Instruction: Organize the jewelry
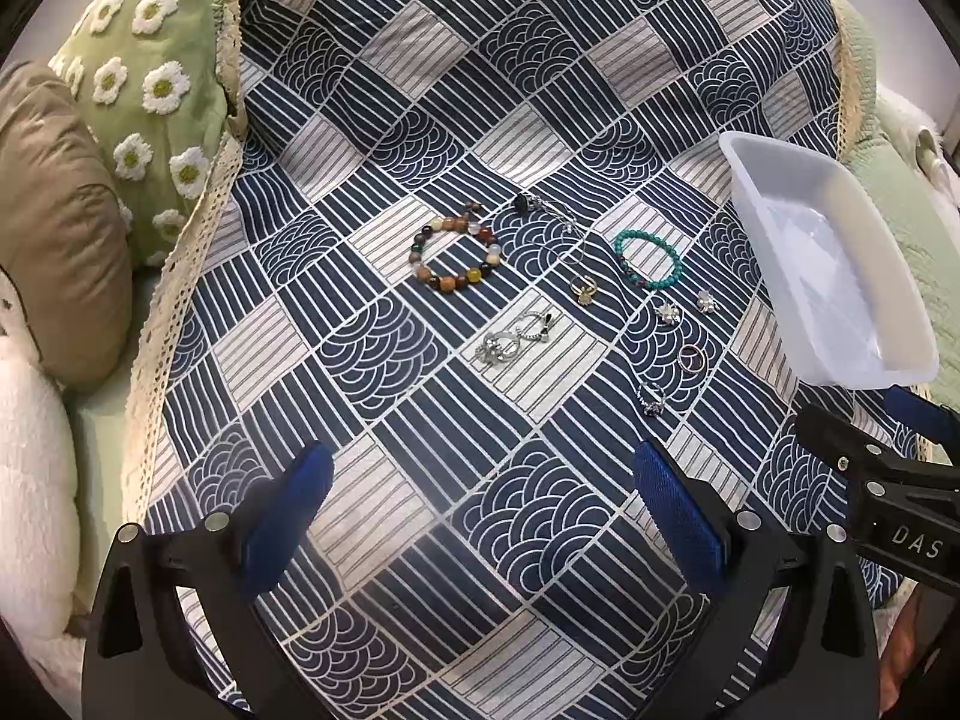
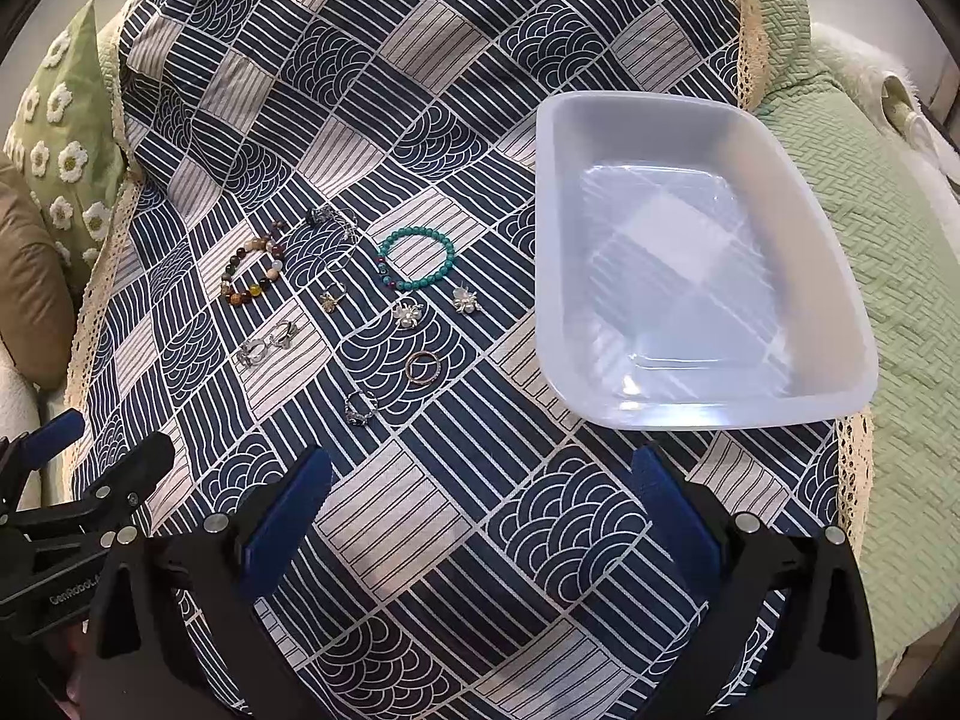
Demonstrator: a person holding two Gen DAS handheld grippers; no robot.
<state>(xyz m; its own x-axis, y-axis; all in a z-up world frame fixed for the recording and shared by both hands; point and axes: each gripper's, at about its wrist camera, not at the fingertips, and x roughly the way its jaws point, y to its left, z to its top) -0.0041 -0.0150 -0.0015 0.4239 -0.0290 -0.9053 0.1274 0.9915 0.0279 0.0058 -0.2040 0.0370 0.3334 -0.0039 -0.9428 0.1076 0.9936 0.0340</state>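
Jewelry lies on a blue-and-white patterned cloth. A multicolour bead bracelet, a turquoise bead bracelet, a thin chain necklace, several rings and flower earrings are spread out. A white plastic tray, empty, sits to their right. My left gripper is open and empty, above the cloth short of the jewelry. My right gripper is open and empty, below the tray.
A green daisy cushion and a brown cushion lie at the left. A green quilted cover lies right of the cloth. The right gripper's body shows at the left view's right edge.
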